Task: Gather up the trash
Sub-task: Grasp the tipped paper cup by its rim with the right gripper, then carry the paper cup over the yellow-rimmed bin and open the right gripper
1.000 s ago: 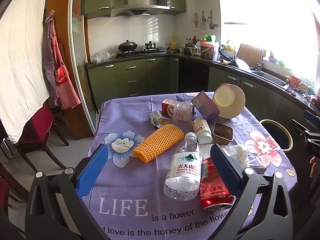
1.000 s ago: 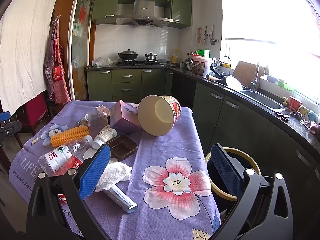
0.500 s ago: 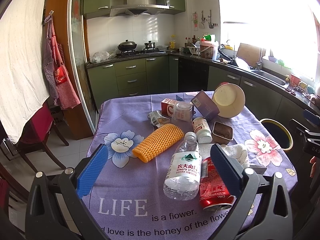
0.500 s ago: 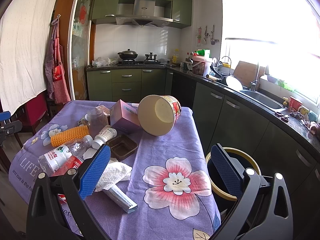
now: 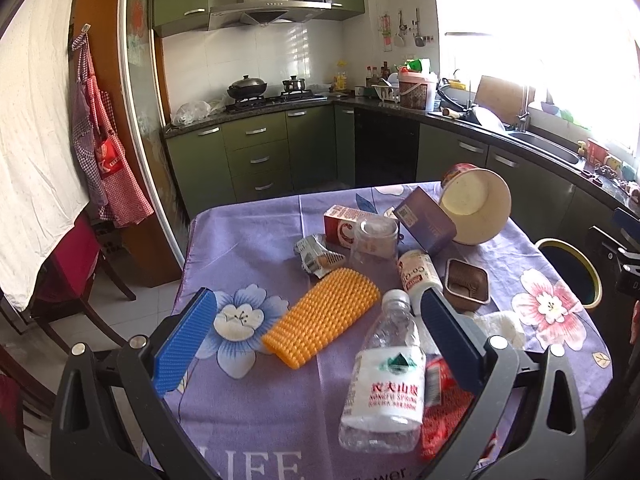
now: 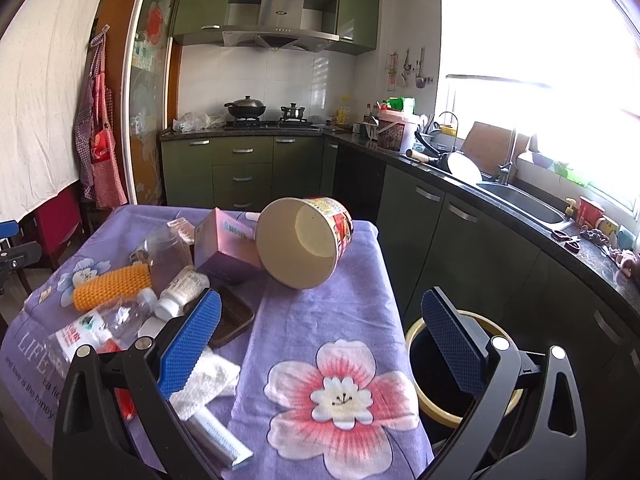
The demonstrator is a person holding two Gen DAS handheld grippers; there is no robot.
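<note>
You hold both grippers spread wide and empty over a cluttered table (image 5: 248,240) in a green-cabinet kitchen, the collecting apparently not yet begun: the left gripper (image 5: 316,344) hovers above the near edge, the right gripper (image 6: 320,344) above the table's right edge, where the yellow-rimmed trash bin (image 6: 416,332) stands on the floor just beside the cloth. Nearest your left jaws lies the clear water bottle (image 5: 384,376) on its side, long axis running from the near edge toward the table's middle, cap end pointing away from you, a crushed red can (image 5: 440,408) touching its right flank. Beside them, toward the left, the orange studded sheet (image 5: 320,320) lies aslant. The paper bucket (image 6: 304,240) rests tipped near the far right corner, its mouth facing your right gripper, with a purple box (image 6: 228,248) against it. Your next move, by the look of it, calls for lowering the left jaws across the bottle's width, closing on its body, then carrying it to the bin
</note>
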